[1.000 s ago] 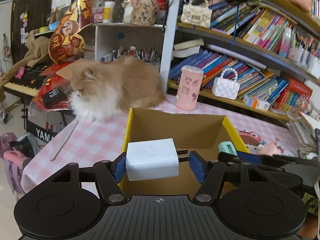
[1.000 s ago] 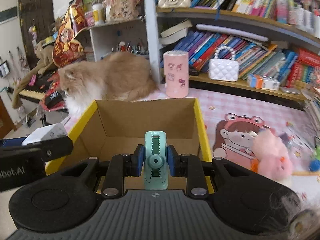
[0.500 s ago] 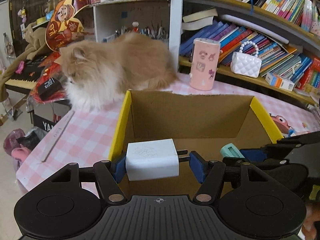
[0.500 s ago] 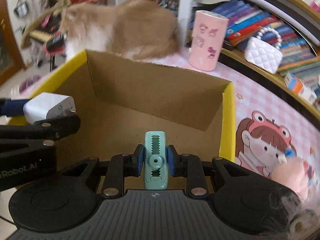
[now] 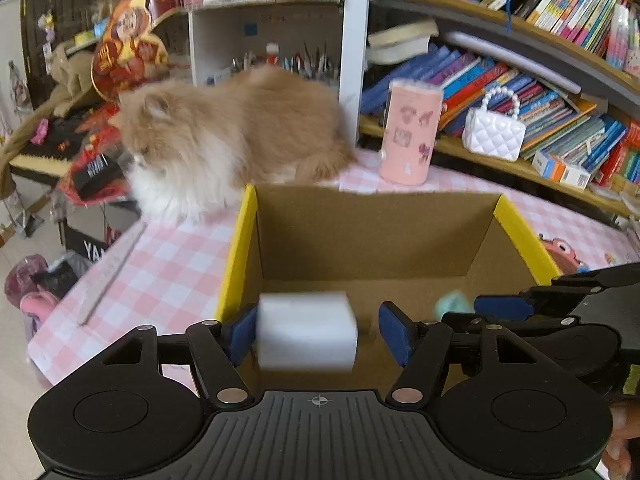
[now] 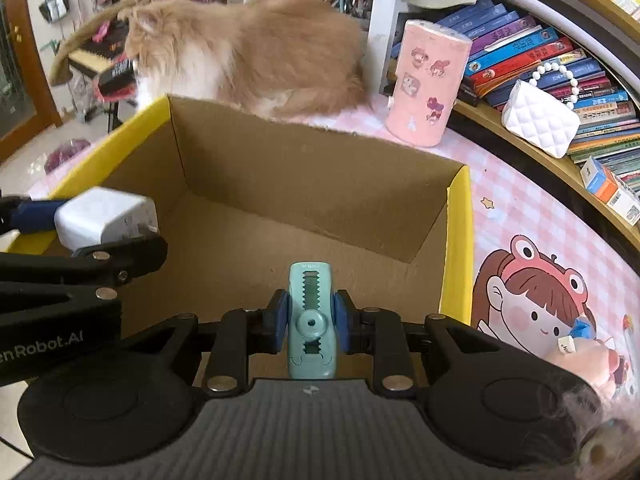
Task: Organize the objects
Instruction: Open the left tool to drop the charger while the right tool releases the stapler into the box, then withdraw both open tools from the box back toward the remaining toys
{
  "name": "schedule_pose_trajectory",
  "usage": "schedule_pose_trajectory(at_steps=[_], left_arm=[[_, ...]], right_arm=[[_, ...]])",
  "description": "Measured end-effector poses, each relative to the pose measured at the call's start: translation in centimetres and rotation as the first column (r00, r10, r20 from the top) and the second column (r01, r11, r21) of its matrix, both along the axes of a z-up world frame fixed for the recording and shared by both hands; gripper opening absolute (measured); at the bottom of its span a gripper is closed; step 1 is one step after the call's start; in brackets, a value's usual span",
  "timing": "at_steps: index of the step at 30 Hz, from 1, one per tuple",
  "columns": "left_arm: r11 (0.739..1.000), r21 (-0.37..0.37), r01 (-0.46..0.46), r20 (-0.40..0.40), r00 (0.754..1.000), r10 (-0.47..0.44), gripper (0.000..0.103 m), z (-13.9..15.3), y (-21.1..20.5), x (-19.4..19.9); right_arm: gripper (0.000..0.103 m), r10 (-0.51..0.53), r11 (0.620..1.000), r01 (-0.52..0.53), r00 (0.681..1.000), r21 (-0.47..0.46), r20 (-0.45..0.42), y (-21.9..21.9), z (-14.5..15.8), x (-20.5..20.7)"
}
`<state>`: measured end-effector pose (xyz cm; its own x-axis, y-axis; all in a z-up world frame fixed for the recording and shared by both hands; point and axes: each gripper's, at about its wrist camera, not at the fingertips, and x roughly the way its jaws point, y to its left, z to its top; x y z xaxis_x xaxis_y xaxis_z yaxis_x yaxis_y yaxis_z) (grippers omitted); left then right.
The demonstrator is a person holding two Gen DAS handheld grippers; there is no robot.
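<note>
Checked tablecloth (image 5: 168, 268) under cardboard box (image 5: 360, 236); over the box, left gripper (image 5: 316, 332) jaws opening, white charger (image 5: 306, 344) loose between them; right gripper (image 6: 311, 320) jaws opening, pads pinching teal clip (image 6: 311, 280).

Both tongs tilt downward, side by side. The left tongs (image 5: 318, 330) are opening, a white block between the jaws, against the left pad only. The right tongs (image 6: 310, 320) pinch a teal piece, beginning to loosen.

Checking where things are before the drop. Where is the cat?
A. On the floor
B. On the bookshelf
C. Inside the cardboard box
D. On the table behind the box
D: the cat lies on the pink checked table just past the far wall of the box, whose inside shows only bare cardboard.
</note>
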<state>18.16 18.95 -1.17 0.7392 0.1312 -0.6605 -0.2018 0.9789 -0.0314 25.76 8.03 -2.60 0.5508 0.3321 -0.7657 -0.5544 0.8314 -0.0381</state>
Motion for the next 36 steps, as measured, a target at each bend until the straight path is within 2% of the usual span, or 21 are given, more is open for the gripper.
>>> schedule_pose_trajectory(at_steps=[7,16,20,23,26,36], left_arm=[[0.999,0.03,0.02,0.066,0.998,-0.022,0.07,2.3,-0.3,-2.2],[0.998,0.051,0.023,0.17,0.985,-0.032,0.087,5.6,-0.1,-8.2],[0.998,0.054,0.011,0.187,0.982,-0.021,0.092,6.0,0.4,-11.1],[0.998,0.055,0.005,0.172,0.985,-0.014,0.095,5.5,0.8,-13.3],[0.999,0.054,0.005,0.141,0.99,-0.012,0.095,4.6,1.2,-15.3],[0.999,0.04,0.006,0.067,0.998,-0.008,0.095,2.3,1.4,-21.2]], right_arm=[[0.028,-0.039,0.998,0.037,0.998,0.046,0.041,-0.9,1.6,-2.0],[0.032,-0.129,0.985,0.11,0.981,0.136,0.145,-2.5,5.0,-8.2],[0.039,-0.176,0.976,0.147,0.968,0.162,0.178,-2.8,5.7,-11.9],[0.048,-0.223,0.97,0.196,0.954,0.145,0.202,-2.7,5.5,-14.8],[0.052,-0.243,0.967,0.22,0.947,0.128,0.208,-2.5,4.9,-17.7],[0.053,-0.274,0.961,0.261,0.947,0.097,0.167,-3.0,2.4,-25.9]])
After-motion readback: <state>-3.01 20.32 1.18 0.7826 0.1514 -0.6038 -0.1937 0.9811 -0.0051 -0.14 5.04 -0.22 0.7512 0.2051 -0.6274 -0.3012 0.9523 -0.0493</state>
